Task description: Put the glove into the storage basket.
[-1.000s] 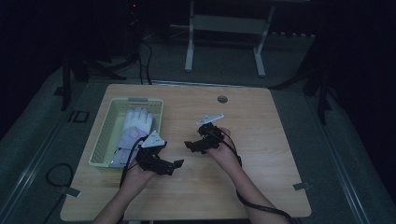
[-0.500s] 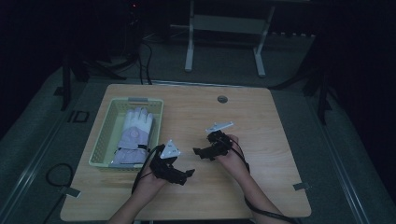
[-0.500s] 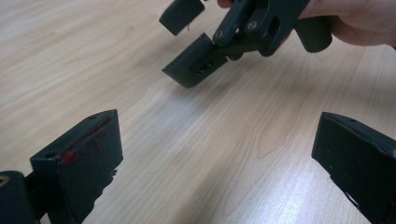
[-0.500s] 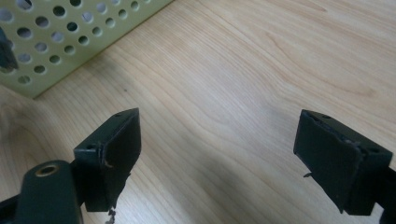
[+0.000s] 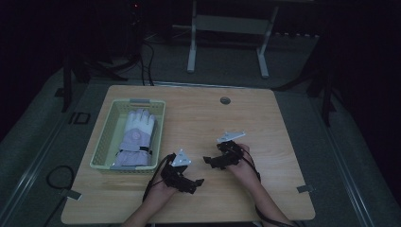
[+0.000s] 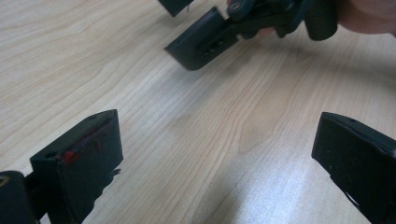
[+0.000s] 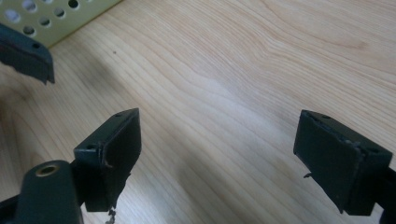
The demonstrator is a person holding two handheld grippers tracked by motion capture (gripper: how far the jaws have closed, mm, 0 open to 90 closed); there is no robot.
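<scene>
A pale glove (image 5: pixel 136 137) lies flat inside a light green perforated basket (image 5: pixel 105 137) at the table's left. My left gripper (image 5: pixel 197 182) hovers low near the front edge, right of the basket, open with bare wood between its jaws (image 6: pixel 215 154). My right gripper (image 5: pixel 208 161) sits just behind and to the right of it, also open over bare wood (image 7: pixel 215 149). The two grippers point toward each other, tips a short gap apart. In the left gripper view the right gripper's fingers (image 6: pixel 205 42) appear at the top.
The wooden table (image 5: pixel 265 123) has a small round grommet (image 5: pixel 225 100) near its back edge. A corner of the basket (image 7: pixel 56 18) appears in the right gripper view. Table legs and cables stand on the dark floor behind.
Both hands have drawn back toward the front edge and slightly right, away from the basket. The glove stays in the basket.
</scene>
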